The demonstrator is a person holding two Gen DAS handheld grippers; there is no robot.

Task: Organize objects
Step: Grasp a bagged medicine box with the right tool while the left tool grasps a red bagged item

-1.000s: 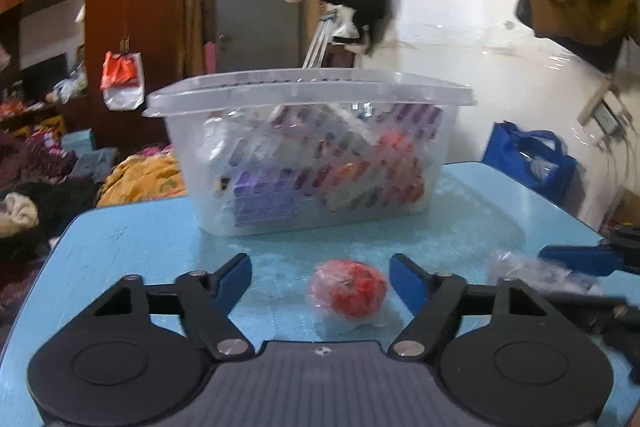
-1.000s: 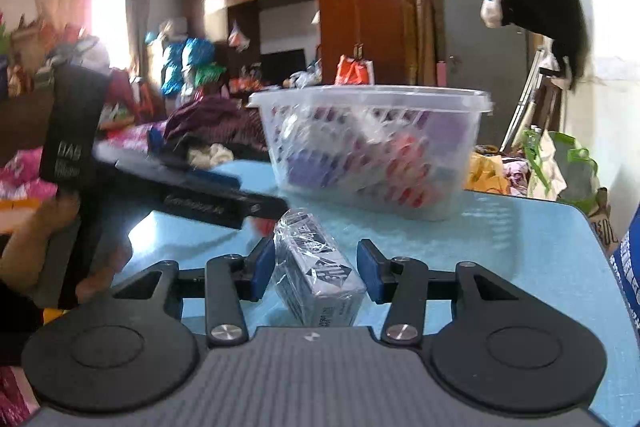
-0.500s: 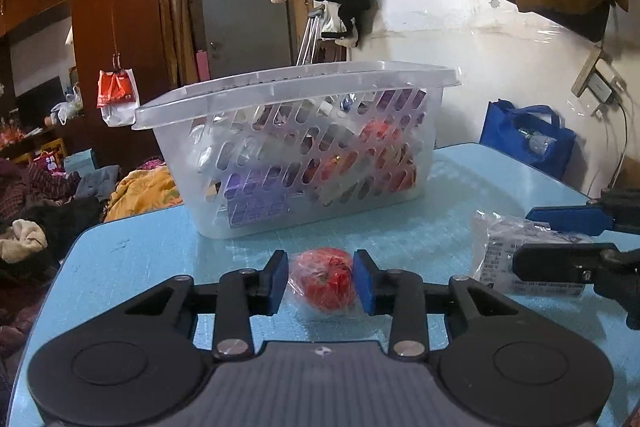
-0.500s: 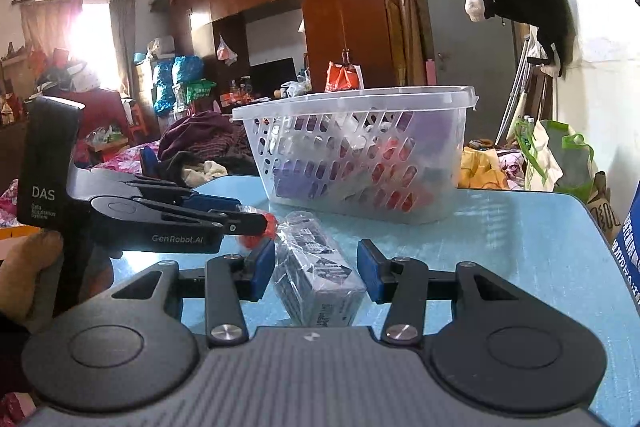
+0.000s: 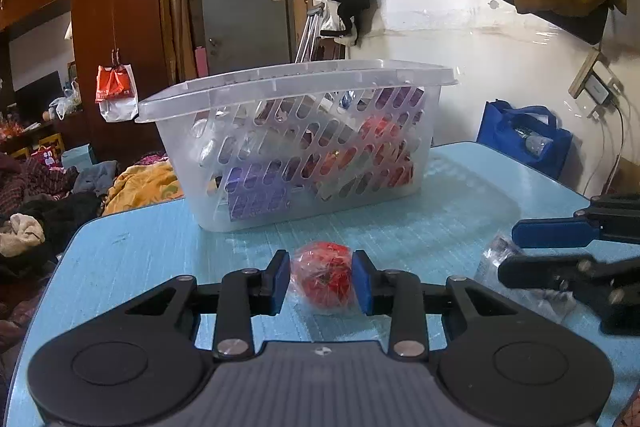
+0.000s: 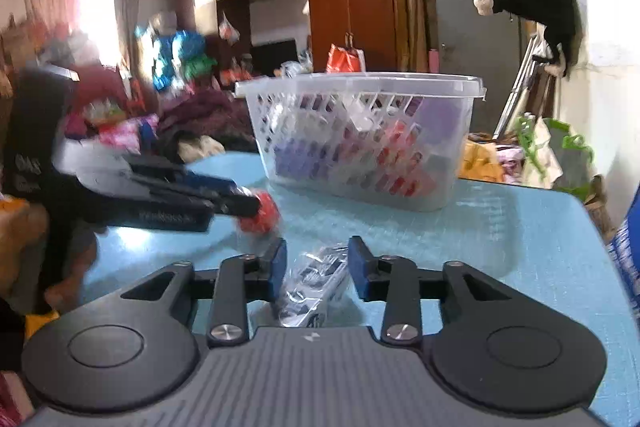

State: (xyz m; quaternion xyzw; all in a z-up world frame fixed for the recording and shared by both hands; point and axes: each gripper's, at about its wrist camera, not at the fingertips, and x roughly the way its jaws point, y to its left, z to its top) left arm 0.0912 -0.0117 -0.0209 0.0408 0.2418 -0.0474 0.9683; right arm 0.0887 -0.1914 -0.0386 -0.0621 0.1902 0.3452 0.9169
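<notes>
My left gripper (image 5: 321,278) is shut on a red ball-shaped item in clear wrap (image 5: 323,279), held just above the blue table (image 5: 140,251). It also shows in the right wrist view (image 6: 262,213), held by the left gripper (image 6: 244,205). My right gripper (image 6: 316,269) is shut on a clear-wrapped packet with black-and-white print (image 6: 314,285); in the left wrist view that packet (image 5: 496,259) sits at the right, between the right gripper's fingers (image 5: 556,227). A clear perforated basket (image 5: 304,147) with several purple and red packets stands behind, also in the right wrist view (image 6: 360,143).
The table's left edge (image 5: 52,267) drops to piled clothes. A blue bag (image 5: 524,143) stands by the right wall. A wardrobe and a door stand behind the basket.
My left gripper closed from wide open onto the red wrapped item and lifted slightly. My right gripper closed tighter on the packet and shifted; the basket now looks farther away.
</notes>
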